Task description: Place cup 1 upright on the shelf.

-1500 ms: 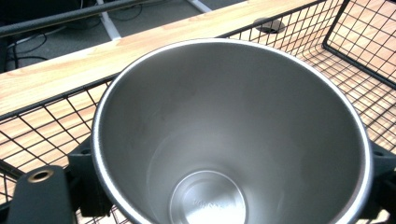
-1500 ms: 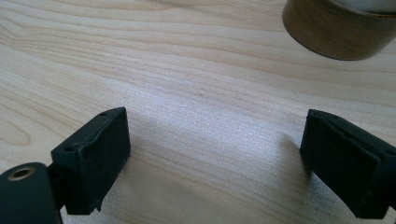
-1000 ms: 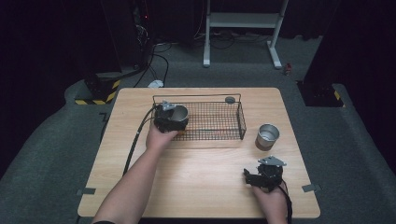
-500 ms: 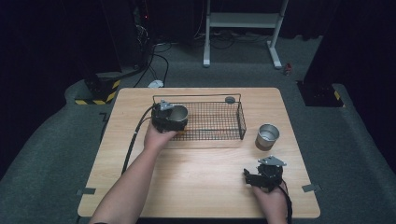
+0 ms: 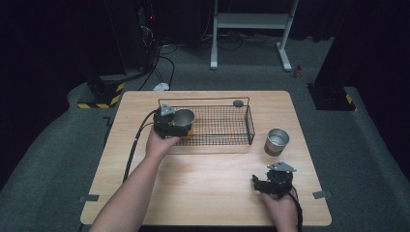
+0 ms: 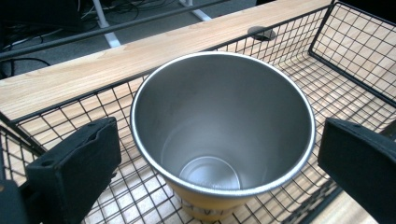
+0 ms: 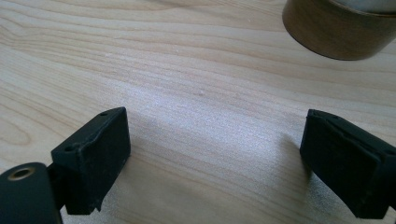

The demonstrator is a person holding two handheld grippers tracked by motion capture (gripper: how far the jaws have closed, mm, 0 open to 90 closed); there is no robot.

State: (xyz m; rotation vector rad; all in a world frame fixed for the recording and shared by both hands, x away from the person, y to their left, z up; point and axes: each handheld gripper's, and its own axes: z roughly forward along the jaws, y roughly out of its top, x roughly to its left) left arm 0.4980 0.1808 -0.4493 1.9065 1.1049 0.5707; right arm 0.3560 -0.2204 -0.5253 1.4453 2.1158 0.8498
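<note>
Standing upright in the wire basket [image 5: 227, 126] at its left end, left of frame centre, the steel cup [image 6: 223, 135] sits between the left gripper [image 6: 219, 163]'s just-opened, spread jaws, seemingly untouched.

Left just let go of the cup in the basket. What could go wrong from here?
1. The left gripper has just opened, but its jaws flank the metal cup closely. Pulling away sideways could clip the rim and tip it.
2. The cup stands at the wire basket's left end, near the wall; a nudge could knock it against the wire.
3. The second cup stands just ahead of the open right gripper; a fast reach could topple it.
</note>
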